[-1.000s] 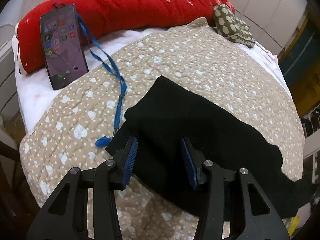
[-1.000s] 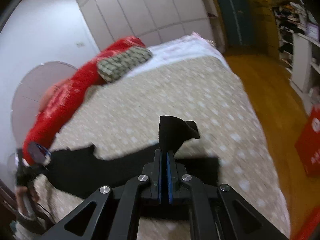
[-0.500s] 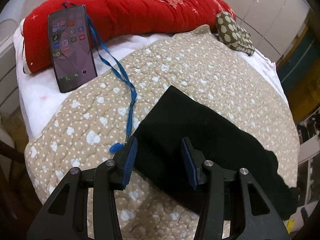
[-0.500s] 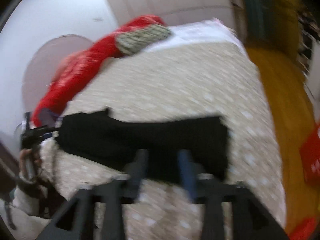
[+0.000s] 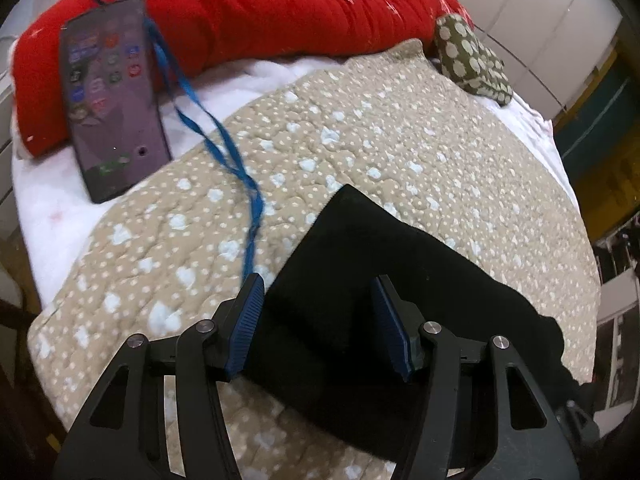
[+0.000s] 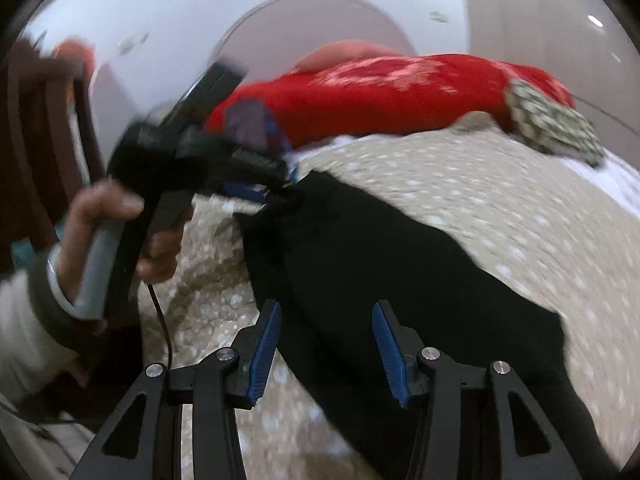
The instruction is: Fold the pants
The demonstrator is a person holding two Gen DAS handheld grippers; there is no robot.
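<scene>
Pants, black, folded flat on the dotted beige quilt, left gripper opening over them, nothing pinched, right gripper closing slightly, pads apart above the fabric.

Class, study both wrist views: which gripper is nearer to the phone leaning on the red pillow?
Left. The left gripper works at the pants' end close by the phone; the right gripper hovers farther along the pants.
</scene>
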